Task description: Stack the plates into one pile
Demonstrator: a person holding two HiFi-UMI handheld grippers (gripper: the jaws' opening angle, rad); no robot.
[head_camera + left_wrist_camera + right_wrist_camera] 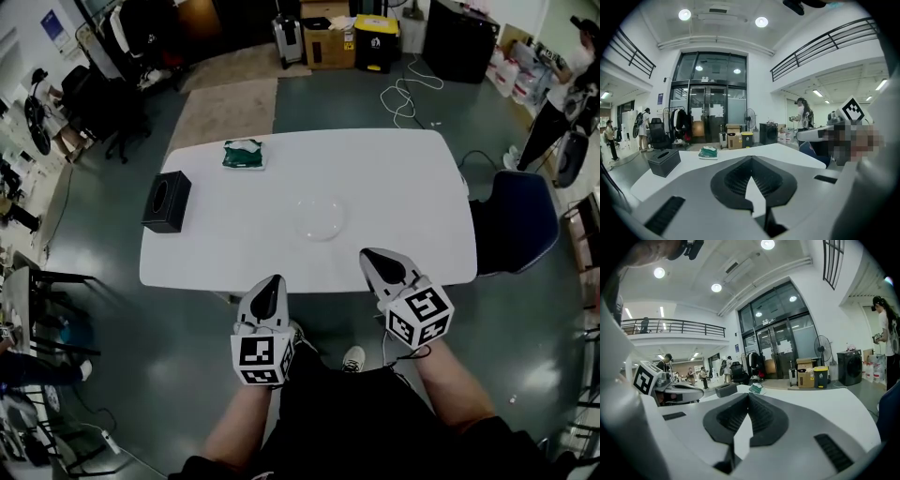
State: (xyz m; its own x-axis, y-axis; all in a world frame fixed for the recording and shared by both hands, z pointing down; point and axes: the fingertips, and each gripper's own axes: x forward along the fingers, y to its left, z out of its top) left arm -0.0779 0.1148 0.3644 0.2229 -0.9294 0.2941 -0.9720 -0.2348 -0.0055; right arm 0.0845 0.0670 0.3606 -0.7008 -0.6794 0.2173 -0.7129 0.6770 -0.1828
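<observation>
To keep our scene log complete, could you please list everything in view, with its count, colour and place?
table: one, white, mid-floor
clear plates: count cannot be told, transparent, middle of the table
tissue box: one, black, table's left end
packet: one, green, table's far edge
chair: one, dark blue, at the table's right end
bin: one, yellow and black, far side of the room
cardboard box: one, brown, left of the bin
cable: one, white, floor beyond the table
bystander: one, white top, far right
left hand-held gripper: one, white, shut, empty, table's near edge
right hand-held gripper: one, white, shut, empty, table's near edge
</observation>
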